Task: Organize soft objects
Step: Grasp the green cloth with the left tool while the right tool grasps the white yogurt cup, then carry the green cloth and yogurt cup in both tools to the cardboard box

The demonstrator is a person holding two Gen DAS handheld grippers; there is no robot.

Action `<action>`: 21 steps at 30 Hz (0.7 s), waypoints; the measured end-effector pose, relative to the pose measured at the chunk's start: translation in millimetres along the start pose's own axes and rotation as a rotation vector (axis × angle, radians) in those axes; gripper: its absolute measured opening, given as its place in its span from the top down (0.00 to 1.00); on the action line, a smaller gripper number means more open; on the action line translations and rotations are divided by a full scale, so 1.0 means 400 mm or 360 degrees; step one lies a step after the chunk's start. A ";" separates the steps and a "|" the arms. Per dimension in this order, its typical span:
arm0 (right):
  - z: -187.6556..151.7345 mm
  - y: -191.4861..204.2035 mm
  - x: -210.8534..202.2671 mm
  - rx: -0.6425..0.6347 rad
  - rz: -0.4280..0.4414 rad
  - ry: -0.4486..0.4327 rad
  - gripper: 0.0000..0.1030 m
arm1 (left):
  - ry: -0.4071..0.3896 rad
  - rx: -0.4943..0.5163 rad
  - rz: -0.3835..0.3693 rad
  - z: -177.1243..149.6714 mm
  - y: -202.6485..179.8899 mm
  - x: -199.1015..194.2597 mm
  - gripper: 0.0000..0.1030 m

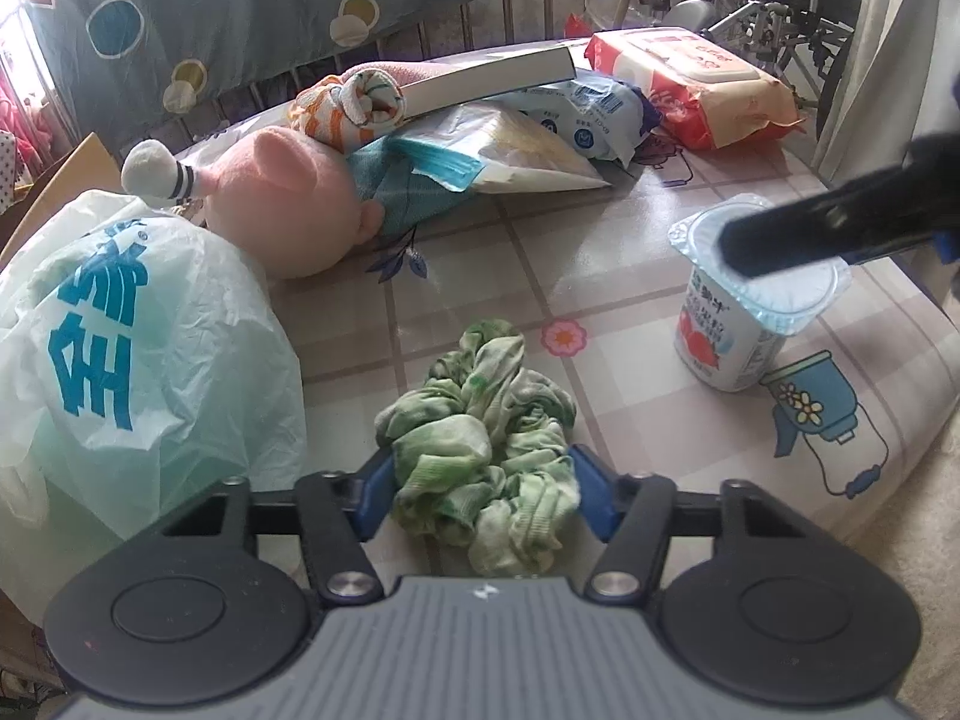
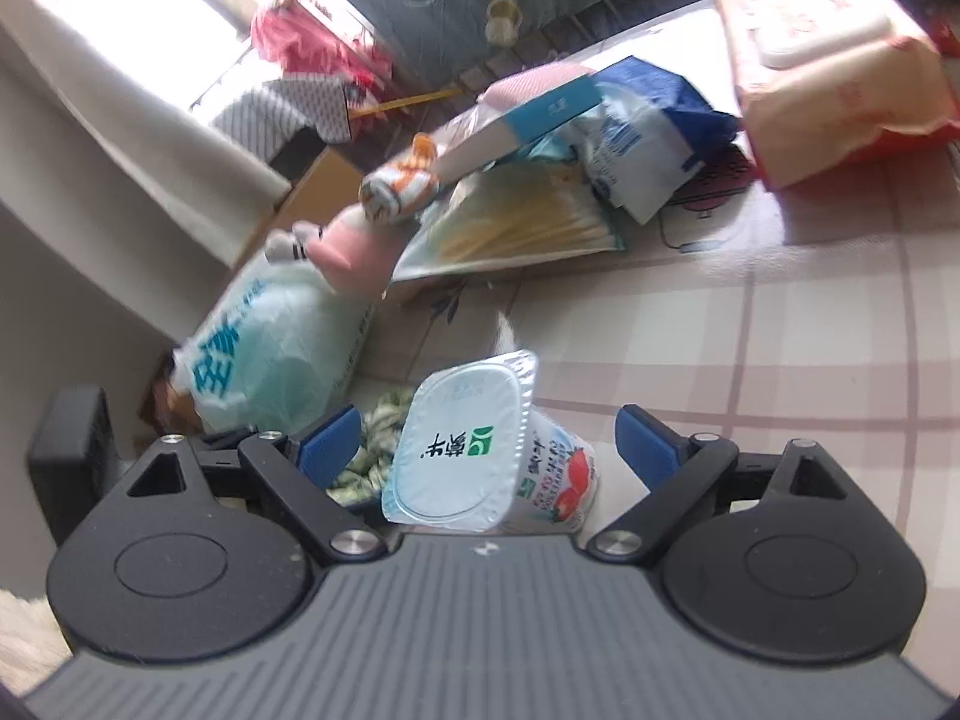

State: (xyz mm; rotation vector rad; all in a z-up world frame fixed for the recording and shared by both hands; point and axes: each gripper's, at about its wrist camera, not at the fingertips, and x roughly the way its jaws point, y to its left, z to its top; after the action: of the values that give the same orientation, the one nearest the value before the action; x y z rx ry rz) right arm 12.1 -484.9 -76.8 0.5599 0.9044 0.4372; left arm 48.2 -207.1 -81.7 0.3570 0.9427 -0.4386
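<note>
A crumpled green and white cloth (image 1: 486, 456) lies on the checked tablecloth (image 1: 480, 276) near the front edge. My left gripper (image 1: 483, 495) has its blue pads on both sides of it, closed on the cloth. A pink plush toy (image 1: 282, 210) lies behind it, with rolled orange and white socks (image 1: 354, 102) further back. My right gripper (image 2: 489, 447) is open, its jaws either side of a yogurt cup (image 2: 480, 450) without touching it. In the left wrist view its black finger (image 1: 840, 228) hangs over the cup (image 1: 750, 306). The cloth also shows in the right wrist view (image 2: 372, 450).
A pale green plastic bag (image 1: 138, 354) sits at the left. A book (image 1: 492, 78), plastic packets (image 1: 516, 156) and a wet-wipes pack (image 1: 696, 84) are piled at the back. The table edge runs along the right and front.
</note>
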 end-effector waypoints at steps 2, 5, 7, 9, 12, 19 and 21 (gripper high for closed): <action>0.004 0.019 0.022 -0.0054 -0.0048 0.0047 0.11 | -0.0010 0.0006 -0.0005 -0.002 0.000 0.000 0.47; 0.008 0.048 0.044 -0.0121 -0.0115 0.0090 0.11 | -0.0016 0.0005 -0.0023 -0.001 0.004 0.000 0.56; 0.010 0.060 0.056 -0.0151 -0.0180 0.0121 0.11 | -0.0020 -0.0002 -0.0033 -0.001 0.007 0.000 0.59; 0.010 0.064 0.063 -0.0167 -0.0233 0.0137 0.12 | -0.0023 -0.0012 -0.0046 0.000 0.010 0.001 0.63; 0.010 0.064 0.067 -0.0172 -0.0252 0.0169 0.25 | -0.0025 -0.0012 -0.0056 0.000 0.013 -0.001 0.67; 0.000 0.083 0.046 -0.0155 -0.0282 0.0117 0.34 | -0.0056 -0.0015 -0.0113 -0.004 0.012 -0.022 0.75; -0.003 0.085 0.034 -0.0131 -0.0282 0.0094 0.37 | -0.0075 0.0001 -0.0122 -0.008 0.007 -0.034 0.75</action>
State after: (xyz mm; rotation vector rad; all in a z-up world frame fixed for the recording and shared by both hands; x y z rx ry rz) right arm 14.4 -450.7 -64.5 0.3893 0.9793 0.3300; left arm 40.4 -200.4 -71.6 0.3108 0.9122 -0.5151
